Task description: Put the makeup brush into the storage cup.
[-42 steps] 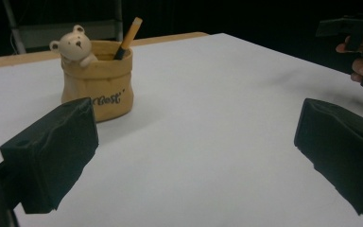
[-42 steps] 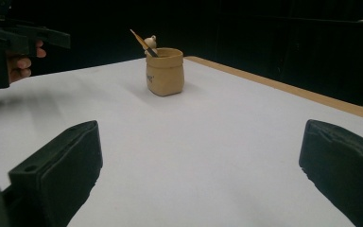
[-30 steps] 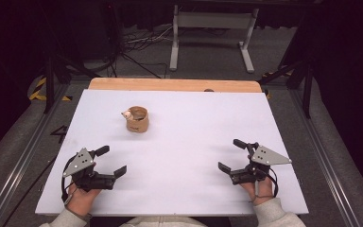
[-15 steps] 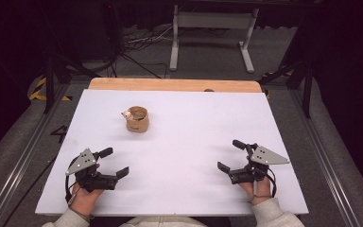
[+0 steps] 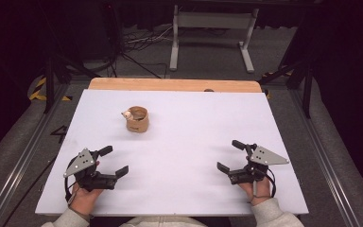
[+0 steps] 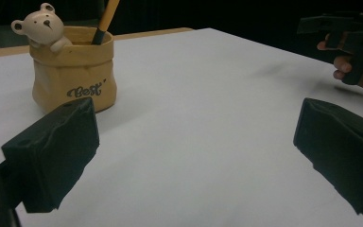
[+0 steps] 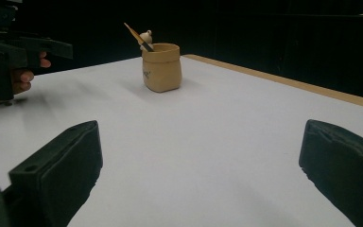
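This looks like a lab or recording studio rather than a home. A white surface (image 5: pixel 194 156) lies on a wooden board whose far edge (image 5: pixel 170 84) shows bare. Around it is grey carpeted floor (image 5: pixel 14 156), black cables (image 5: pixel 123 47) trailing beyond the far edge, a grey metal stand (image 5: pixel 212 33), yellow-black hazard tape (image 5: pixel 40 87) and dark surroundings.

The left claw (image 5: pixel 112 161) now sits slightly nearer the person than a second ago, along the table's (image 5: pixel 194 142) near edge. Its jaws point more to the right.
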{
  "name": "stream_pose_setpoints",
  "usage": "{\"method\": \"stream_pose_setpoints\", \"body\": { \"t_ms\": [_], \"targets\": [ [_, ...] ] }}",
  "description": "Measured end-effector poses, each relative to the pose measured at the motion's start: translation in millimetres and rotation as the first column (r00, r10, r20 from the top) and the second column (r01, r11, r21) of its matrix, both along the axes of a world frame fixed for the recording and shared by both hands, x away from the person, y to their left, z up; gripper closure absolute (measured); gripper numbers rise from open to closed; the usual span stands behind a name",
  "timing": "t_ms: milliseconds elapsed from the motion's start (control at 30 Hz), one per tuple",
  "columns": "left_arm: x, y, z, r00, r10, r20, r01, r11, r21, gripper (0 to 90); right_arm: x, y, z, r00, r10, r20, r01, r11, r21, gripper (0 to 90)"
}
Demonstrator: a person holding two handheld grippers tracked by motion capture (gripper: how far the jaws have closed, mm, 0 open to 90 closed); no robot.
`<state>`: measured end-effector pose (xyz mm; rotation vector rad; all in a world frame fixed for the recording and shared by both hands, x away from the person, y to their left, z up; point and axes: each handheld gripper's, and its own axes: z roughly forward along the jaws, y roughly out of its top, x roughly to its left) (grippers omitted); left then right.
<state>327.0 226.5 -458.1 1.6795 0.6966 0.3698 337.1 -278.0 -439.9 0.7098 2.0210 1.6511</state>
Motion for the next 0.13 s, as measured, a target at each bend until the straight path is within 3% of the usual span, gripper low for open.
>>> {"method": "stream_pose_setpoints", "body": {
  "t_ms": [133],
  "targets": [
    [0.1,0.5,0.4,1.0,-0.003,-0.005,0.003,1.0,-0.006,1.4,-0.2,0.1,0.6,1.0,0.002,0.002,-0.002,1.0,0.0,0.7]
  ]
}}
